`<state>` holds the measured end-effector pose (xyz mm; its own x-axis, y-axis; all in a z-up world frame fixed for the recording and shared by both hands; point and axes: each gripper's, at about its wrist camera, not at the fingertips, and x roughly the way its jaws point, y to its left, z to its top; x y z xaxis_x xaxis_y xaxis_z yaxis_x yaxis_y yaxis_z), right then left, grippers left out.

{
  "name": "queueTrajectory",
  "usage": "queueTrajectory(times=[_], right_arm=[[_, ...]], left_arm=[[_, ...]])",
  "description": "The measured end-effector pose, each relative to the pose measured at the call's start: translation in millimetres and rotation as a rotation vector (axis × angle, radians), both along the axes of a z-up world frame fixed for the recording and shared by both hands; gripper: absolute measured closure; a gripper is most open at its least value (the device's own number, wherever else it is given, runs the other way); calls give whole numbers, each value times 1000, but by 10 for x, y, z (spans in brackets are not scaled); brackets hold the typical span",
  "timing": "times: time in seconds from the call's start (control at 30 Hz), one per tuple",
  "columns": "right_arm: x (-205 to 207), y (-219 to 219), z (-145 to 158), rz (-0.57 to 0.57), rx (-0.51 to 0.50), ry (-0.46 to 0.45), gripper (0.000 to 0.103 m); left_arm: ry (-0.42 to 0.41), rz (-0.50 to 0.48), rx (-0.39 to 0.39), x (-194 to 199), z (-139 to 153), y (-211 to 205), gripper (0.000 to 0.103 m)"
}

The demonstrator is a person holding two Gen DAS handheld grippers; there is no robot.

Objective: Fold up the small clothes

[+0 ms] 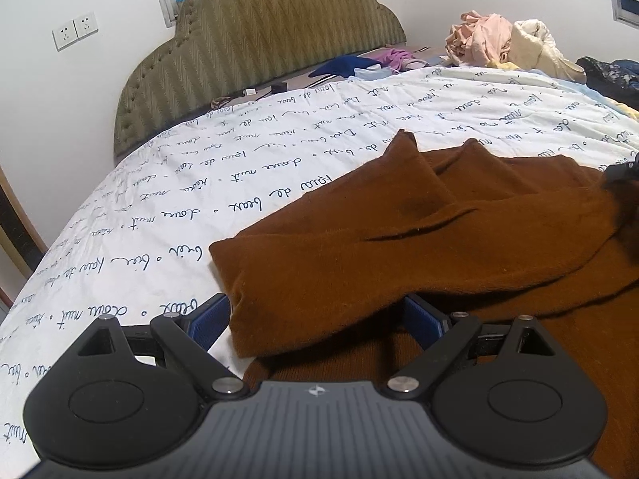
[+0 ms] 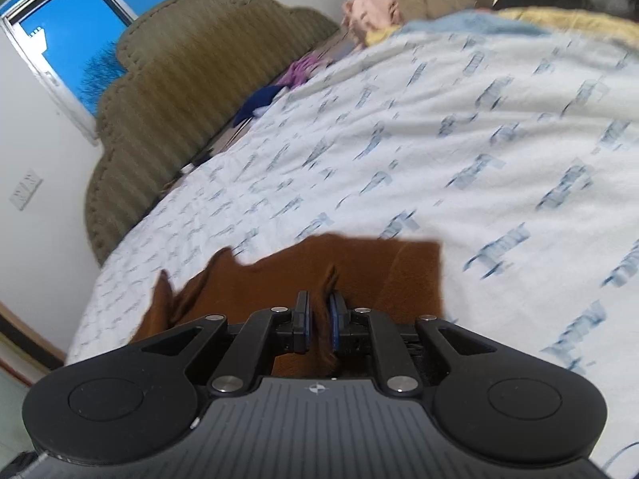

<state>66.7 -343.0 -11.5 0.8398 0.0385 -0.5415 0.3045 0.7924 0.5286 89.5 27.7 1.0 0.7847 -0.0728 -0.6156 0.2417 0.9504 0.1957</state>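
The brown garment (image 1: 419, 239) lies rumpled on the printed bedspread (image 1: 199, 207), its folded edge nearest the left gripper (image 1: 317, 319), whose fingers stand wide apart around that edge. The right gripper (image 2: 319, 325) pinches a raised fold of it. Bare bedspread stretches toward the headboard (image 1: 255, 52); a clothes pile (image 1: 499, 44) sits far off.
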Motion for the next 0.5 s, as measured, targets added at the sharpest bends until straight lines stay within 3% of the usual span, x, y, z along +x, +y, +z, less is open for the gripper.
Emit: queueTrajectory(times=[0.1, 0.2, 0.33, 0.43, 0.5], right_arm=[[-118, 9, 112, -58, -71, -36, 81], [-191, 166, 223, 10, -154, -74, 76], [-115, 406, 135, 163, -181, -21, 57], [-26, 427, 11, 130, -212, 64, 54], [-79, 375, 32, 123, -171, 41, 53]], left_arm=[[-14, -3, -9, -57, 52, 14, 9], [-22, -6, -18, -68, 75, -14, 9], [-1, 5, -1, -36, 5, -65, 9], [9, 11, 5, -47, -28, -50, 9], [7, 12, 3, -70, -28, -28, 9]])
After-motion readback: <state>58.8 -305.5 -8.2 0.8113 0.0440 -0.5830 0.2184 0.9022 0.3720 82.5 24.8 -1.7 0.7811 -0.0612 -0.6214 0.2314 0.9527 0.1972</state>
